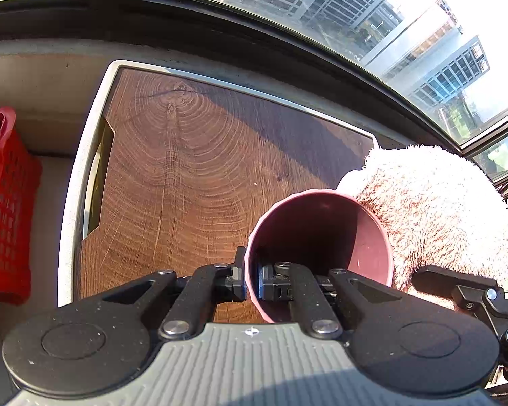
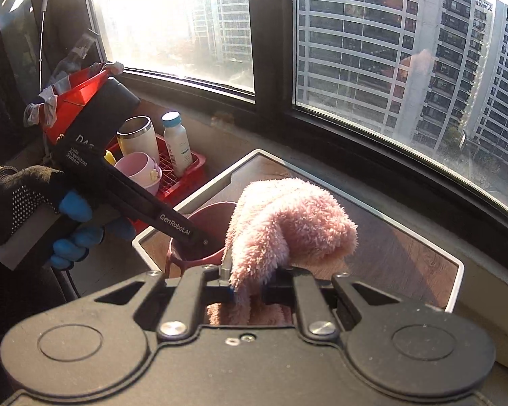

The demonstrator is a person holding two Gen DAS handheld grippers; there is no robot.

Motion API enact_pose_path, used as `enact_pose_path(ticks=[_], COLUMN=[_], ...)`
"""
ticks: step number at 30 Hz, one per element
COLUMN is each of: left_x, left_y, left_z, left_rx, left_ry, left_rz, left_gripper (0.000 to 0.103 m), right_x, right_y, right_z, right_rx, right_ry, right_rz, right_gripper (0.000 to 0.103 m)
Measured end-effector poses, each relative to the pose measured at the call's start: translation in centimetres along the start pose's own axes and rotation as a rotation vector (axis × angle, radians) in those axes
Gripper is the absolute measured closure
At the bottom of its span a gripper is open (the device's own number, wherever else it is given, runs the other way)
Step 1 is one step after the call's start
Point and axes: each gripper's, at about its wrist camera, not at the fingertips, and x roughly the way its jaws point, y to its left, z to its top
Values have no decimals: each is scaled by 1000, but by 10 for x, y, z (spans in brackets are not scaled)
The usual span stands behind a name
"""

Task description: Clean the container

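Observation:
A dark pink cup (image 1: 325, 240) is held tilted above the wooden tray, its mouth facing the left wrist camera. My left gripper (image 1: 251, 279) is shut on the cup's near wall, one finger outside and one inside. A fluffy pink cloth (image 1: 433, 216) bulges just right of the cup's rim. In the right wrist view my right gripper (image 2: 249, 286) is shut on that pink cloth (image 2: 288, 223), which stands bunched above the fingers beside the cup (image 2: 206, 233). A gloved hand (image 2: 34, 203) holds the left gripper, whose finger dips into the cup.
The wood-grain tray (image 1: 193, 169) with a pale rim lies on a sill under large windows. A red crate (image 2: 183, 179) at the left holds a steel tumbler (image 2: 137, 137), a white bottle (image 2: 176, 142) and a light pink cup (image 2: 140, 169).

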Motion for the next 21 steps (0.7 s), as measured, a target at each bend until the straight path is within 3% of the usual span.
enact_pose_path(ticks=[21], left_x=[0], left_y=[0], left_z=[0], left_rx=[6], left_ry=[-3], left_rz=[2], left_gripper=[98], right_x=[36], right_y=[8], right_z=[-15], right_rx=[-64], right_ry=[123], right_rz=[-50], right_gripper=[91])
